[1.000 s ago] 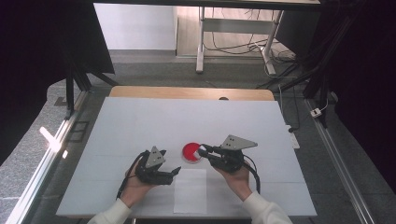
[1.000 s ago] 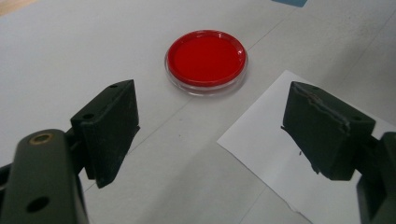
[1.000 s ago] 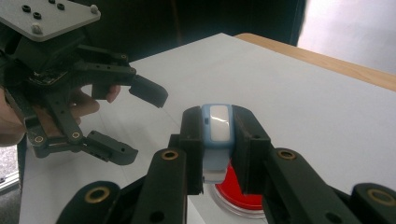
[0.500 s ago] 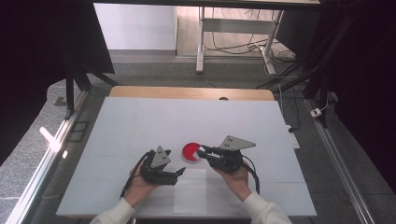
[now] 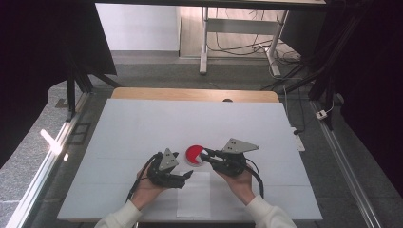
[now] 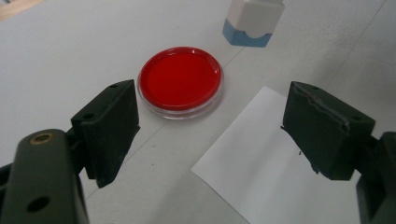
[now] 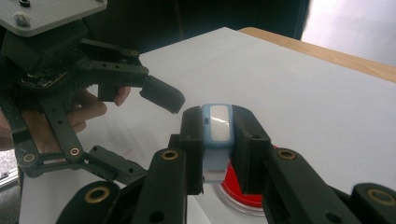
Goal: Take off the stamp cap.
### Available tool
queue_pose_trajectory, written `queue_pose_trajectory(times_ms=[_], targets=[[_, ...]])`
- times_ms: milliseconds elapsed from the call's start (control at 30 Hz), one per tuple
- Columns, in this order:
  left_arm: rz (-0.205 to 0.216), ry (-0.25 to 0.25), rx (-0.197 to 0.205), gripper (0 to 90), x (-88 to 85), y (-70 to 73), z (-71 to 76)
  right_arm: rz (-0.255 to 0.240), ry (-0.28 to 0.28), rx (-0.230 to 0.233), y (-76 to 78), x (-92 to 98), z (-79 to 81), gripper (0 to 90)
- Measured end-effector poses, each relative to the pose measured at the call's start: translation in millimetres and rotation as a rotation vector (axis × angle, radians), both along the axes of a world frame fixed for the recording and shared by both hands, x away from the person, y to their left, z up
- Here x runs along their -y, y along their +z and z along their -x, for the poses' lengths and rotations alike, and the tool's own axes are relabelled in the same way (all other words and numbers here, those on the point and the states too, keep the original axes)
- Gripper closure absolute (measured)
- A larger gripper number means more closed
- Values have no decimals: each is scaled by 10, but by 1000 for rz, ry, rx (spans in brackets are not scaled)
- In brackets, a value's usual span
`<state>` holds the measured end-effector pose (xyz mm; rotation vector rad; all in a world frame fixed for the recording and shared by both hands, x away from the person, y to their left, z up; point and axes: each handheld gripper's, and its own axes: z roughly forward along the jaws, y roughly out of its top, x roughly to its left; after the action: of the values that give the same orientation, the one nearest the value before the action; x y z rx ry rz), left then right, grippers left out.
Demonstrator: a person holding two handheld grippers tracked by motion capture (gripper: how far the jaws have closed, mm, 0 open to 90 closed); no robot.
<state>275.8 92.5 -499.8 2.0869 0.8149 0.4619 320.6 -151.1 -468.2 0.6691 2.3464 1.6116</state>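
Right hand-held gripper (image 7: 217,154) clamps stamp (image 7: 217,135) above red dish (image 6: 180,81).

White bench (image 5: 142,123) with a bare wooden strip along the far edge. Near the front edge, a white paper sheet (image 5: 195,194) lying flat. Just beyond its far edge, a round red dish (image 5: 192,154) in a clear rim.

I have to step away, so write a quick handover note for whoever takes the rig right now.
Right gripper: shut on the stamp, a white and blue block, held over the red ink pad.
Left gripper: open, holding nothing, low over the table, with the near corner of the paper between its jaws.
Ink pad sits open beside the paper's far corner.
Done: stamp picked up and brought to the pad.
Left, probably: ink the stamp, then press it on the paper, which looks blank.
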Motion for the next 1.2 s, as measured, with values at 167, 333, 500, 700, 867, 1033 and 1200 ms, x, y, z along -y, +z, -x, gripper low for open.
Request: queue_pose_trajectory(times_ms=[167,333,500,700,867,1033,1200], targets=[[1,-5,0,189,32,0,-14,2,1,-3,-9,-7,-3,754],[0,-9,0,190,73,1,-27,0,2,-3,-8,-8,0,754],[2,-16,0,190,115,6,-38,-1,1,-6,-7,-5,-3,754],[6,-18,0,196,152,3,-63,-5,1,-9,-9,-5,-6,755],[-1,-24,-2,198,194,-1,-86,-9,-4,-16,-16,1,-15,755],[-2,-30,-3,198,242,-3,-106,-7,-2,-16,-19,-2,-15,755],[-2,-23,1,201,276,-7,-124,-8,-4,-17,-21,-2,-15,755]])
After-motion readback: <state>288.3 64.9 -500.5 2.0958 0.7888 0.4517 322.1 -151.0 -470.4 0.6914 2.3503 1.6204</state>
